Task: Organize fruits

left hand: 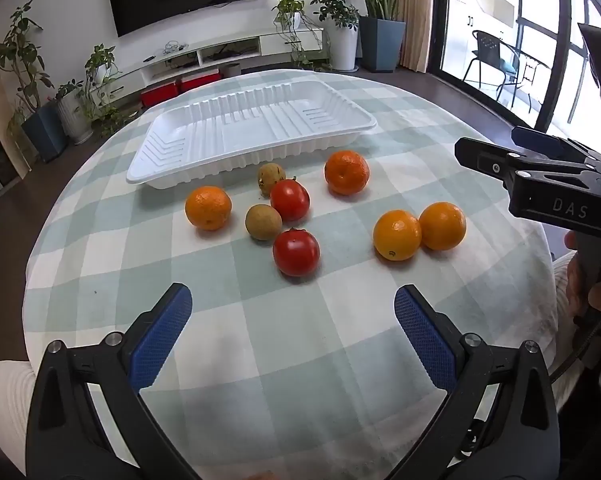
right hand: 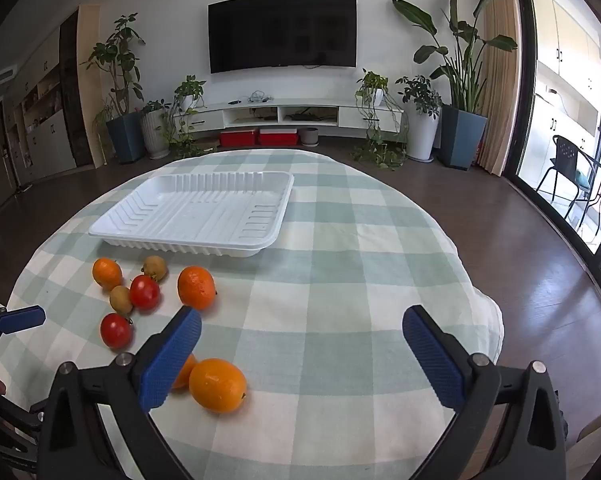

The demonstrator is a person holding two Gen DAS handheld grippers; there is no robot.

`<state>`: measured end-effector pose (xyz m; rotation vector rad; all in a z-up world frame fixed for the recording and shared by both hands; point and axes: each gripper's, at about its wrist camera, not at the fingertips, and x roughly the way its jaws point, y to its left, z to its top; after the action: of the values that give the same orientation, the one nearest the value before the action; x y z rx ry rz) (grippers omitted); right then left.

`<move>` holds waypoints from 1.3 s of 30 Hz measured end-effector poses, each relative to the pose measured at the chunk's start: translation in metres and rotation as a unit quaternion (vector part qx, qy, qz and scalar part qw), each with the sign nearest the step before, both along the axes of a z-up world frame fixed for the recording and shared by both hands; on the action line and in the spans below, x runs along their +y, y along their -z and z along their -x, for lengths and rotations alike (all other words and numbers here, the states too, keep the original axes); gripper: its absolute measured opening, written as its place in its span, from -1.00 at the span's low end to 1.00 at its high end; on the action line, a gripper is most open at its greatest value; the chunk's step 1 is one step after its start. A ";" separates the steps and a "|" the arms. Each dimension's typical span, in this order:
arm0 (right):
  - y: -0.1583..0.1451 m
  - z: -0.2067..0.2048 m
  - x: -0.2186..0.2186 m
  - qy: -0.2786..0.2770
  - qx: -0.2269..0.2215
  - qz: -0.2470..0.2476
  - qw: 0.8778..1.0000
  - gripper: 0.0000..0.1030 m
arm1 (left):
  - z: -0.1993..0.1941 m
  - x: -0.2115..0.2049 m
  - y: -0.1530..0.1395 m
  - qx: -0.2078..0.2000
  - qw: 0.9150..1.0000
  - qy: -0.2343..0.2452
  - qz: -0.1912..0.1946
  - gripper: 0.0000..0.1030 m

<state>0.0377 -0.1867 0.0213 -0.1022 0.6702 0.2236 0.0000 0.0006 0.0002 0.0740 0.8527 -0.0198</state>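
Note:
A white ribbed tray [left hand: 180, 168] [right hand: 112, 236] lies empty at the far side of a checked tablecloth. In front of it are loose fruits: several oranges [left hand: 208, 208] [left hand: 346, 172] [left hand: 397, 234] [left hand: 442, 225], two tomatoes [left hand: 290, 199] [left hand: 296, 252] and two brownish kiwis [left hand: 263, 222] [left hand: 270, 178]. My left gripper [left hand: 293, 306] is open, above the cloth just short of the near tomato. My right gripper [right hand: 302, 330] is open too. An orange [right hand: 218, 385] lies below it beside the left finger, which half hides another orange [right hand: 183, 372].
The table edge [right hand: 496, 320] drops to a dark wooden floor on the right. The right gripper's body [left hand: 540, 184] and a hand show at the right of the left wrist view. Plants, a TV unit and a glass door stand beyond.

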 end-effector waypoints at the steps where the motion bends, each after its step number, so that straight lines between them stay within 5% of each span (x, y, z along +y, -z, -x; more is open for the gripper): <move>1: 0.000 0.000 0.000 -0.001 0.002 0.000 1.000 1.00 | 0.001 -0.001 0.000 -0.004 1.000 0.002 -0.006 0.99; 39: 0.002 0.000 0.002 -0.001 0.003 0.000 1.000 1.00 | -0.002 0.004 0.005 0.006 1.000 -0.003 0.010 0.99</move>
<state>0.0375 -0.1850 0.0195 -0.1027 0.6762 0.2257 0.0020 0.0049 -0.0050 0.0535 0.8648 -0.0230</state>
